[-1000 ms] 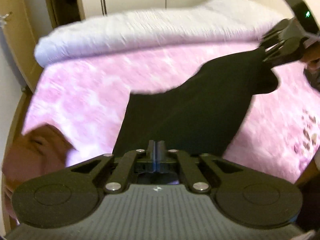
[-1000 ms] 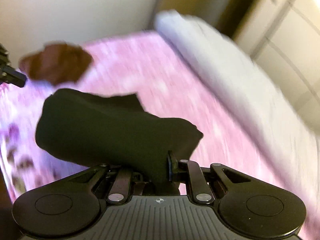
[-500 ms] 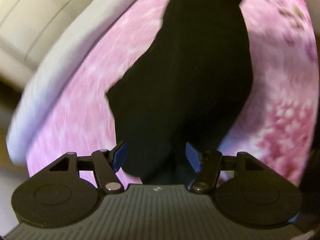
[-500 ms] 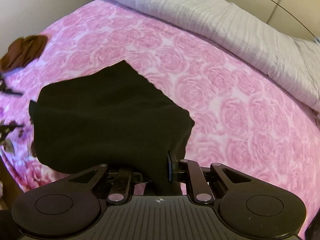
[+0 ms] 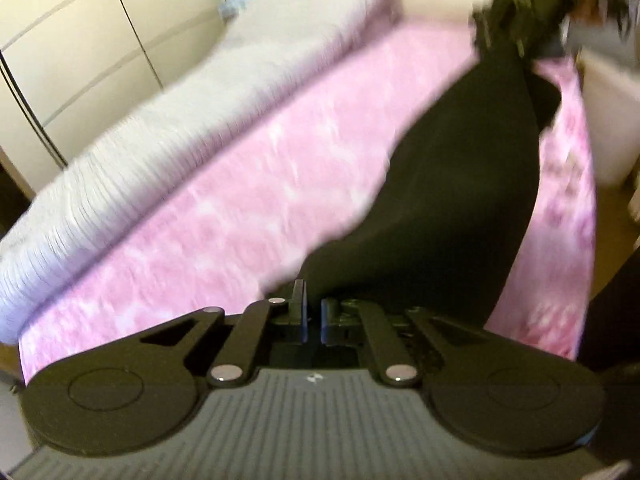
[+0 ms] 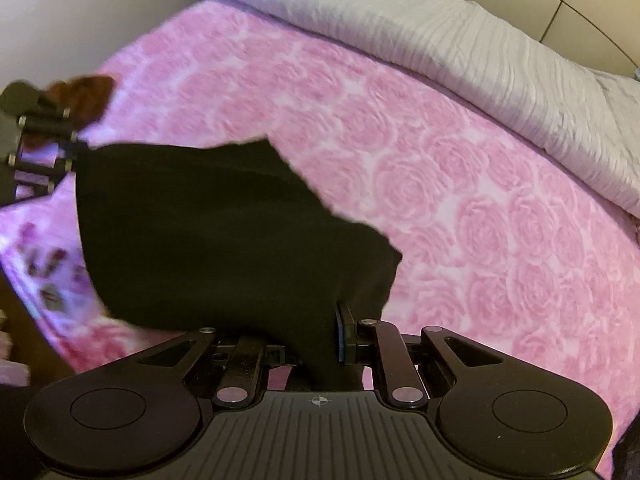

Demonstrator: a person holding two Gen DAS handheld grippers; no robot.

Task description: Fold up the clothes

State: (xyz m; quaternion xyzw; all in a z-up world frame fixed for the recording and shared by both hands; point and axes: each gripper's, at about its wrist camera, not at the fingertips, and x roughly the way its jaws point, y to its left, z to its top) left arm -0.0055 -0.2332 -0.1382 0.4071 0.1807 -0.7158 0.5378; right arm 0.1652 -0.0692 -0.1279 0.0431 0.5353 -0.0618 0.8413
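Both grippers, left (image 5: 311, 312) and right (image 6: 308, 344), pinched the black garment (image 6: 224, 236) over the bed (image 6: 460, 200). Fingers held cloth. A thin pinch could slip and drop it crooked.

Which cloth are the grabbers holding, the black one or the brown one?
The black cloth. Both grippers pinch it, while the brown cloth lies untouched on the pink bedspread.

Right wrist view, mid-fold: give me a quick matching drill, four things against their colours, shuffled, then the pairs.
Things:
1. garment held in the right tongs
2. bedspread
3. rolled duvet
4. crumpled cloth at the far left

Colours:
A. pale grey
B. brown
C. black
D. pink with roses

Pairs: 1-C, 2-D, 3-A, 4-B
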